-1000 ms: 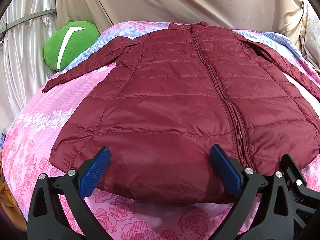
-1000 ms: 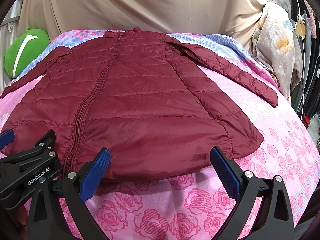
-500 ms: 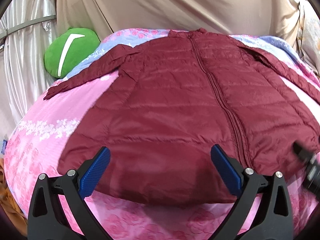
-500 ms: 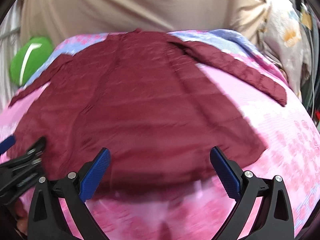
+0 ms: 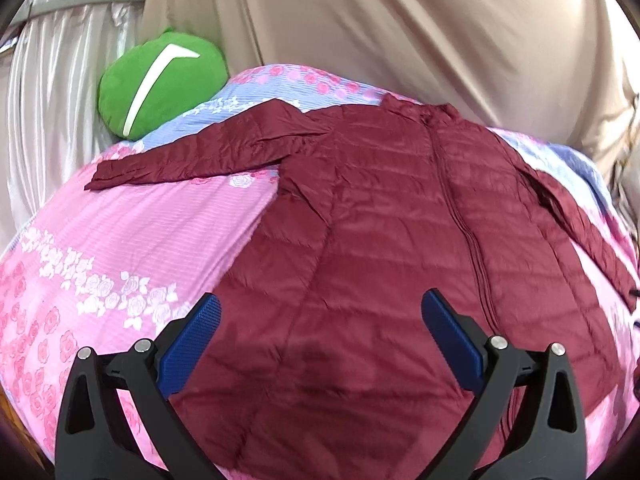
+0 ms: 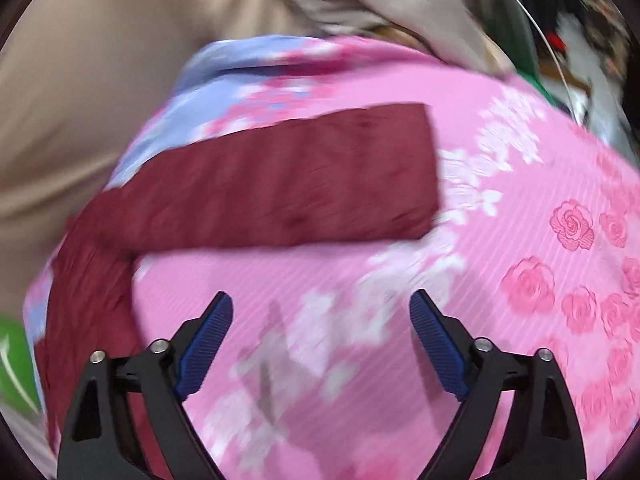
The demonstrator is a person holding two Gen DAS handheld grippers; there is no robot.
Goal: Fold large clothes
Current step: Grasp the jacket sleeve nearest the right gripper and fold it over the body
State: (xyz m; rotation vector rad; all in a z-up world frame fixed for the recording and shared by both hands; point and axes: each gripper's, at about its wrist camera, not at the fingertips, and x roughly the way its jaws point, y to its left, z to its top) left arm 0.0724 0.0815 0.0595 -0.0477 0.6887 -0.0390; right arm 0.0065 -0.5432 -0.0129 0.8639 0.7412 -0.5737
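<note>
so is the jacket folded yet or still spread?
Spread. The jacket lies flat on the bedspread, zipped, both sleeves out.

A bedroom in a home. Ahead of both tongs spreads a bed dressed in a pink rose-print bedspread [image 5: 132,232] that turns pale blue toward its far end. Beyond it, beige cloth [image 5: 400,40] hangs like a curtain, with shiny silver drapes [image 5: 60,80] to the far left. A round green plush cushion [image 5: 160,84] sits at the bed's far left corner. Far right of the right tongs, blurred hanging fabrics [image 6: 580,40] crowd the edge.
</note>
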